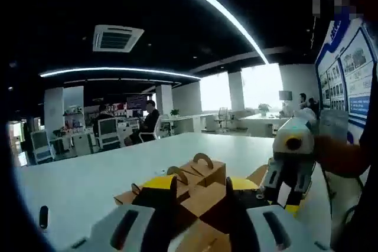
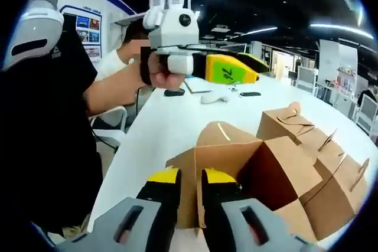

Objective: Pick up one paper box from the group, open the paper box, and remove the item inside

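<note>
Right gripper [image 2: 189, 184]: my jaws are nearly closed, pinching an upright cardboard flap of the open paper box [image 2: 236, 175]. The flap edge sits right in the narrow slot between the yellow-tipped jaws. That box sits on the white table [image 2: 159, 128] directly ahead of the jaws, top open, dark interior visible.

Box count in the right gripper view: three more closed paper boxes with cut-out handles, in a row to the right of the open one, touching each other, nearest at [image 2: 286, 123]. Four in total there.

Left gripper [image 1: 201, 190]: jaws parted, with brown cardboard of the open box [image 1: 204, 202] between them. Can't tell if the pads actually press it. Beyond it are two or three handled boxes [image 1: 201, 172] on the table [image 1: 88, 181]; the exact count is unclear from this angle.

The left gripper also shows in the right gripper view [image 2: 236, 70], raised above the table in the person's hand [image 2: 162, 75], well apart from the boxes. The right gripper shows in the left gripper view [image 1: 289, 169], just right of the boxes.

Small dark items on the far table [image 2: 248, 94], too small to identify. People seated at desks in the background [image 1: 147, 122].
</note>
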A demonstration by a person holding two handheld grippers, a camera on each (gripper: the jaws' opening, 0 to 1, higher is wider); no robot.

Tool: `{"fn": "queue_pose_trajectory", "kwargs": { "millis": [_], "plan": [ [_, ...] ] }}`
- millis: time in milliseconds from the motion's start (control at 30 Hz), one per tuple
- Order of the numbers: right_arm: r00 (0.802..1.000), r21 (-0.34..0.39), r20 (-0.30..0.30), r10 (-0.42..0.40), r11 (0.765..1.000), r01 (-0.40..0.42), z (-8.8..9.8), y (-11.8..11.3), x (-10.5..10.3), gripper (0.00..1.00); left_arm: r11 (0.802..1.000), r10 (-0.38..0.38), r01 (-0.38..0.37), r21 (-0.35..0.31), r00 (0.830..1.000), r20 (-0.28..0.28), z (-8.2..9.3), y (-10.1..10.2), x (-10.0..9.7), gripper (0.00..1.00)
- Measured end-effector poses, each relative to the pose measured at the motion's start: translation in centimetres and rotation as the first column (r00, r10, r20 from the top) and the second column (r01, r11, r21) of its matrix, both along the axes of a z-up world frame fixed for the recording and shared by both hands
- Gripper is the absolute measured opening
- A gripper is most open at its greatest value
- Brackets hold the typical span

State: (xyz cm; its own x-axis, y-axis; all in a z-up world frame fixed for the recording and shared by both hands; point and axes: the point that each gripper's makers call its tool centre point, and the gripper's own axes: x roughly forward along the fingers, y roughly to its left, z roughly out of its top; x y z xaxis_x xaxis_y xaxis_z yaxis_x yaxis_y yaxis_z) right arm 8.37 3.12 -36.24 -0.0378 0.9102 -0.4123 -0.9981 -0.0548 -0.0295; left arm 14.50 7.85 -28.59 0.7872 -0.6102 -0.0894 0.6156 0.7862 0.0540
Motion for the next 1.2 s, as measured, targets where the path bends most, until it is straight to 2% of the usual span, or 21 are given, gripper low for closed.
{"fn": "queue_pose_trajectory", "kwargs": {
  "millis": [167, 200, 233, 367, 433, 467, 500, 567, 633, 767, 867, 900, 967, 1067, 1133, 1200],
  "plan": [
    [1.000, 0.031, 0.014, -0.020, 0.999, 0.020, 0.9, -0.1, 0.2, 0.24, 0.999, 0.015, -0.016, -0.031, 1.000, -0.009, -0.7, 0.3, -0.9, 0.35],
    [0.995, 0.106, 0.076, -0.070, 0.992, 0.062, 3.0, -0.3, 0.4, 0.26, 0.998, 0.026, -0.028, -0.051, 0.999, -0.039, -1.5, 0.8, -1.6, 0.34],
    [0.991, 0.151, 0.081, -0.105, 0.984, 0.092, 4.0, -0.4, 0.5, 0.27, 0.998, 0.026, -0.029, -0.054, 0.999, -0.045, -1.6, 0.8, -1.9, 0.33],
    [0.978, 0.282, 0.040, -0.206, 0.941, 0.187, 5.9, -1.1, 1.1, 0.29, 0.995, 0.038, -0.043, -0.086, 0.998, -0.059, -1.6, 0.7, -2.0, 0.31],
    [0.963, 0.302, 0.018, -0.270, 0.919, 0.253, 5.9, -1.8, 1.9, 0.30, 0.995, 0.015, -0.022, -0.101, 0.998, -0.067, -1.7, 0.1, -2.6, 0.30],
    [0.960, 0.304, 0.016, -0.281, 0.916, 0.263, 5.9, -1.9, 2.1, 0.30, 0.995, 0.008, -0.015, -0.098, 0.998, -0.069, -1.7, -0.1, -2.8, 0.30],
    [0.947, 0.318, 0.003, -0.322, 0.898, 0.305, 5.9, -2.5, 2.5, 0.30, 0.996, -0.003, -0.003, -0.088, 0.997, -0.073, -2.0, -0.4, -3.1, 0.30],
    [0.931, 0.331, -0.014, -0.364, 0.877, 0.347, 5.8, -3.2, 2.7, 0.29, 0.997, -0.016, 0.010, -0.077, 0.997, -0.074, -2.2, -0.6, -3.5, 0.30],
    [0.918, 0.332, -0.004, -0.397, 0.865, 0.376, 5.7, -3.8, 2.5, 0.29, 0.997, -0.013, 0.007, -0.072, 0.997, -0.078, -2.4, -0.7, -3.7, 0.31],
    [0.884, 0.372, 0.013, -0.467, 0.823, 0.429, 6.2, -4.9, 2.3, 0.28, 0.996, -0.040, 0.034, -0.077, 0.996, -0.084, -2.7, -1.1, -4.9, 0.31],
    [0.861, 0.406, -0.007, -0.509, 0.785, 0.468, 6.4, -5.8, 2.0, 0.28, 0.997, -0.045, 0.041, -0.061, 0.997, -0.068, -2.9, -1.2, -5.4, 0.31],
    [0.858, 0.409, -0.010, -0.513, 0.781, 0.472, 6.4, -5.9, 2.0, 0.28, 0.998, -0.044, 0.042, -0.040, 0.998, -0.052, -3.0, -1.1, -5.5, 0.32],
    [0.840, 0.428, -0.025, -0.542, 0.754, 0.499, 6.4, -6.2, 1.2, 0.28, 0.999, -0.036, 0.035, -0.029, 0.999, -0.040, -3.0, -1.0, -5.7, 0.33],
    [0.829, 0.423, -0.025, -0.559, 0.745, 0.515, 5.9, -6.7, 0.6, 0.28, 0.997, -0.037, 0.033, -0.065, 0.998, -0.047, -2.5, -1.0, -6.2, 0.33],
    [0.835, 0.426, -0.065, -0.546, 0.742, 0.518, 5.7, -7.3, 0.0, 0.28, 0.997, -0.031, 0.029, -0.069, 0.999, -0.033, -2.1, -0.9, -6.4, 0.33],
    [0.832, 0.433, -0.078, -0.549, 0.733, 0.524, 5.8, -8.0, 0.0, 0.28, 0.998, -0.024, 0.023, -0.064, 0.999, -0.023, -1.9, -0.7, -6.4, 0.32]
  ]
}}
